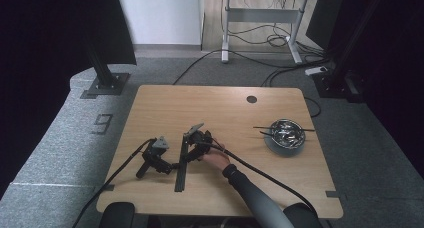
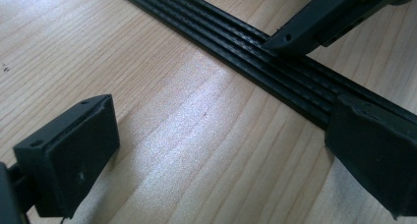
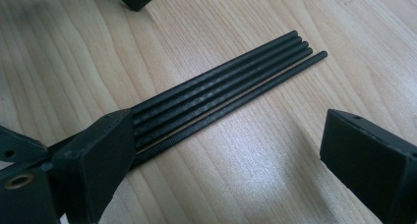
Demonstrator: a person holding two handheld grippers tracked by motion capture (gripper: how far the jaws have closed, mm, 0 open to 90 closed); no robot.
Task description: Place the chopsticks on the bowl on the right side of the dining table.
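— Pale wood-grain table [image 1: 165,103], faintly glossy, stood on grey carpet [image 1: 55,138] with dark curtains on both sides. Where did the rods lie?

— Black rods [image 1: 180,167] lay side by side in a flat bundle near the table's near edge, left of centre, running from near to far. In the right gripper view there were five [image 3: 231,89]: thin, round, finely ribbed like threading, four packed tight and one slightly apart, its end reaching past the others.

— And the right gripper [image 1: 192,145]?

— Held in the person's hand [image 1: 216,159], it hung over the bundle's far end, jaws spread wide and gripping nothing. In its own view one blocky matte black pad [image 3: 98,160] sat over the rods and the other [image 3: 373,160] over bare wood to their side.

— What about the left gripper [image 1: 150,163]?

— It lay on the table just left of the rods, likewise spread apart and holding nothing. Its view showed one pad [image 2: 74,155] over bare wood and the other [image 2: 378,160] over the bundle [image 2: 236,52], with a jaw of the right gripper [image 2: 314,22] coming down onto the rods beyond.

— Anything else?

— At the far right, a shiny metal bowl [image 1: 286,133] with dark sticks [image 1: 280,129] across it.
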